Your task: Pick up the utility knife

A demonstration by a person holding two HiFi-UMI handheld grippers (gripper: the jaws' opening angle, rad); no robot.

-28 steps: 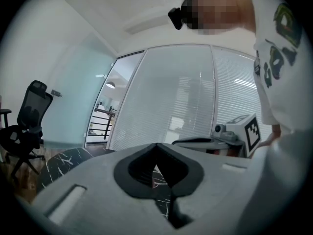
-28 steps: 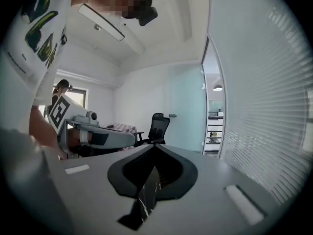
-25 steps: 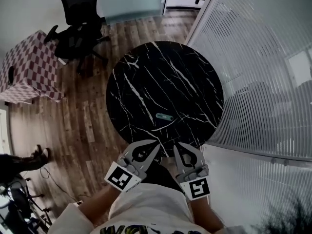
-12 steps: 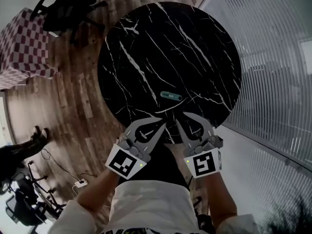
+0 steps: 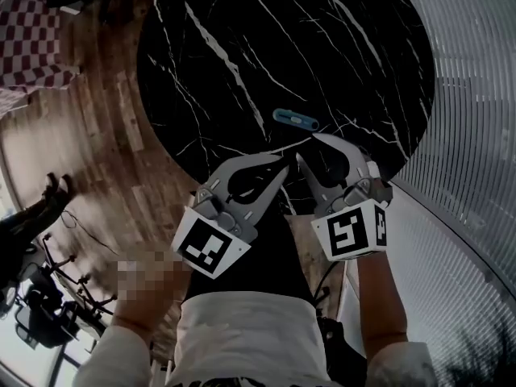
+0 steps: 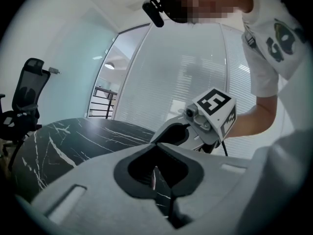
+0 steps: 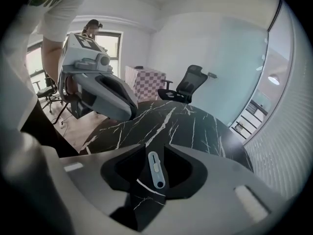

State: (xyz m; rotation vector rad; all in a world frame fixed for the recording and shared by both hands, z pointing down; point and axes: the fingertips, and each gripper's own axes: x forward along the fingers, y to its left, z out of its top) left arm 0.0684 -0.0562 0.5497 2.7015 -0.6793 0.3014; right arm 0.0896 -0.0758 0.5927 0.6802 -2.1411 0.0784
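Observation:
A small blue-grey utility knife (image 5: 295, 120) lies flat on the round black marble table (image 5: 347, 47), near its front edge. My right gripper (image 5: 310, 148) hovers just short of the knife and angles down at it. Its jaws are opening and hold nothing. In the right gripper view the knife (image 7: 155, 170) shows through the gap between the jaws (image 7: 154, 146), lying on the table beyond them. My left gripper (image 5: 283, 166) sits beside the right one, level with the table edge. Its jaws (image 6: 155, 145) are shut and empty.
A glass wall with blinds (image 5: 484, 135) runs close along the table's right side. A black office chair (image 7: 188, 87) and a checkered box (image 5: 32, 31) stand on the wooden floor (image 5: 89, 135) beyond the table. The person's torso fills the bottom of the head view.
Both grippers have come down and forward toward the table edge and the knife. The right jaws, shut before, have parted. The left jaws stay together.

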